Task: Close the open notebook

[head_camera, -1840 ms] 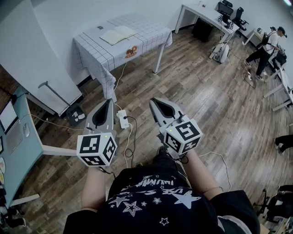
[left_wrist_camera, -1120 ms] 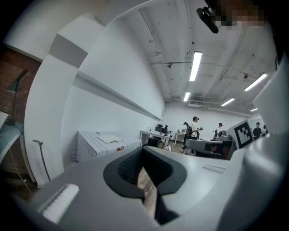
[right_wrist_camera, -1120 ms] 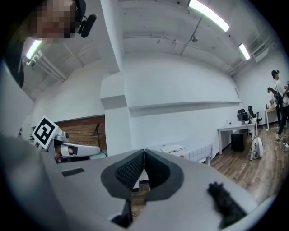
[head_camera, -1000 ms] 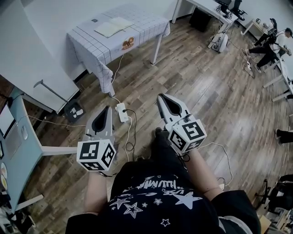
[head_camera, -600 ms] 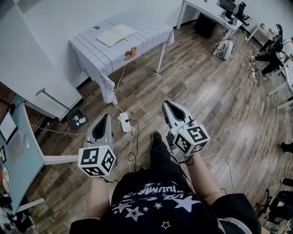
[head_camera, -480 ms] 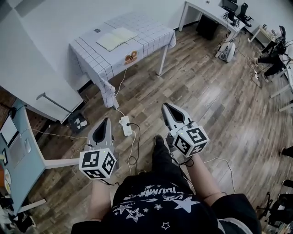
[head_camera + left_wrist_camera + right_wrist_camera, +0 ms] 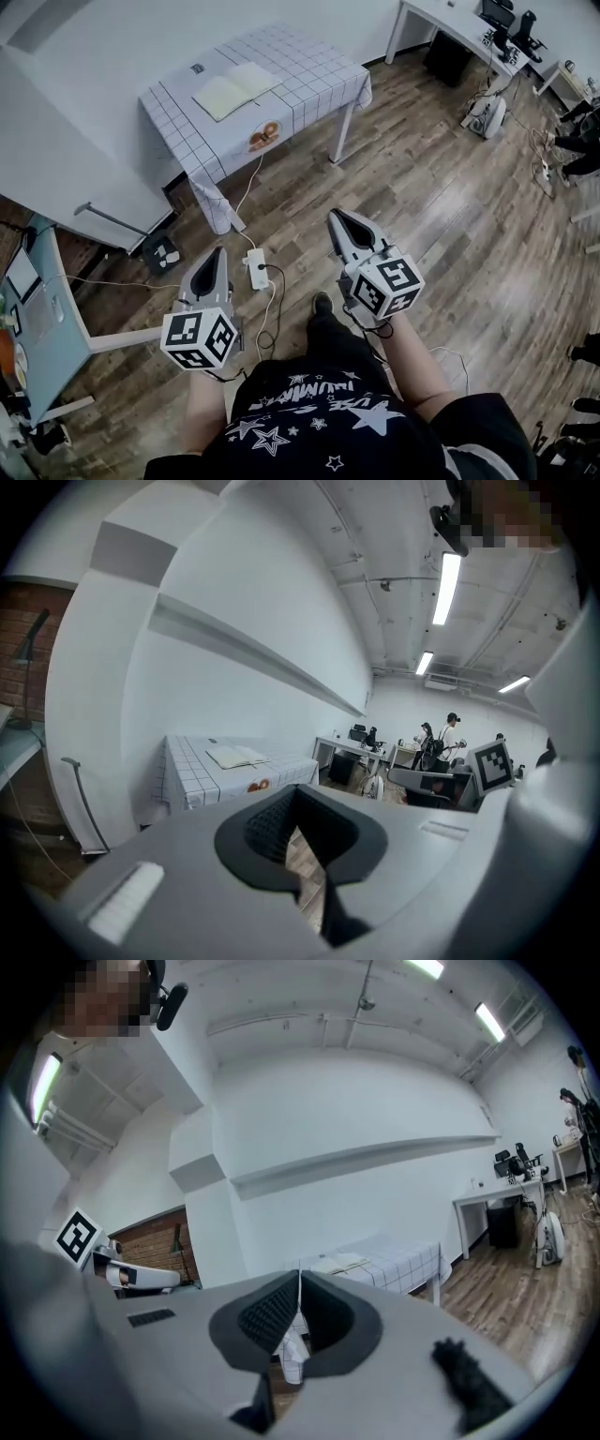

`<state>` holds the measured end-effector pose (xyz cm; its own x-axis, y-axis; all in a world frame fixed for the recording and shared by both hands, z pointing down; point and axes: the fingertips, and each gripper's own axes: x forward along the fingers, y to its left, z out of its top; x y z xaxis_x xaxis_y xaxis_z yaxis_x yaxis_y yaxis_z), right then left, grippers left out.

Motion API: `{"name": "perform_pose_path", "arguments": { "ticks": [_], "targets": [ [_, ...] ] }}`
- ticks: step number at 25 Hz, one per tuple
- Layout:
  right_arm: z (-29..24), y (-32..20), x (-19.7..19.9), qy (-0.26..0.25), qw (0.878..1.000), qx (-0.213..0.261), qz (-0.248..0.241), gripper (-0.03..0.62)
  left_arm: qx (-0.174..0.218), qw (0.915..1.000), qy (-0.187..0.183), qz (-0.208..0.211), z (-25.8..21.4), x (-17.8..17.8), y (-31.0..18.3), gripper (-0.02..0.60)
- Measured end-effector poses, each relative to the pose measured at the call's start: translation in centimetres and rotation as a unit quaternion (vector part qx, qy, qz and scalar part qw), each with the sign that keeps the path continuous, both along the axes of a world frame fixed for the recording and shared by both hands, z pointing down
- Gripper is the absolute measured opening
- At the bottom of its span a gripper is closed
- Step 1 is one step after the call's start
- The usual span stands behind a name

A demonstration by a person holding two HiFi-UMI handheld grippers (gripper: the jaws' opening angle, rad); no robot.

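Cream pages: open notebook (image 7: 234, 89) lies flat on the checked table (image 7: 319, 75), at 11 o'clock and well apart from the left gripper (image 7: 215, 262) and right gripper (image 7: 339, 223), both pressed together and empty; risk: arriving unopened, they likely shove the book rather than flip its cover.

An office-like lab: white desks (image 7: 441, 19) with monitors (image 7: 494, 12) far right, ceiling strip lights (image 7: 448, 588), power strip (image 7: 255, 267) on plank floor (image 7: 450, 216)

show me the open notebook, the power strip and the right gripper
open notebook (image 7: 236, 87), head view, near its middle fold
power strip (image 7: 255, 269), head view, middle of its white body
right gripper (image 7: 336, 216), head view, at its fingertips
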<state>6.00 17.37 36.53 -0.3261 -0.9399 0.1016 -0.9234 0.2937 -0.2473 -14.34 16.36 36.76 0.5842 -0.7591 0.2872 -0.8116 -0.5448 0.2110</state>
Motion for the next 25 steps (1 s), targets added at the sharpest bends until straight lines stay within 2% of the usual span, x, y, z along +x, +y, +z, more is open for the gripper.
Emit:
{"name": "perform_pose_path", "arguments": {
  "ticks": [8,13,16,25],
  "targets": [
    [0.2,-5.0,5.9,-0.017,0.999,0.007,-0.026,0.017,0.005,0.9997,-0.016,-0.018,0.3,5.7,-4.4,0.008],
    [0.2,-6.9,8.1,-0.011,0.999,0.011,-0.039,0.016,0.012,0.9990,-0.007,-0.043,0.3,7.2,-6.5,0.008],
    [0.1,-7.8,8.8,-0.023,0.999,0.011,-0.042,0.015,0.005,0.9988,0.011,-0.048,0.2,8.1,-7.3,0.008],
    [0.7,-10.0,9.2,-0.023,0.998,-0.001,-0.060,0.016,0.016,0.9982,0.009,-0.057,-0.3,9.8,-10.3,0.008]
  ]
}}
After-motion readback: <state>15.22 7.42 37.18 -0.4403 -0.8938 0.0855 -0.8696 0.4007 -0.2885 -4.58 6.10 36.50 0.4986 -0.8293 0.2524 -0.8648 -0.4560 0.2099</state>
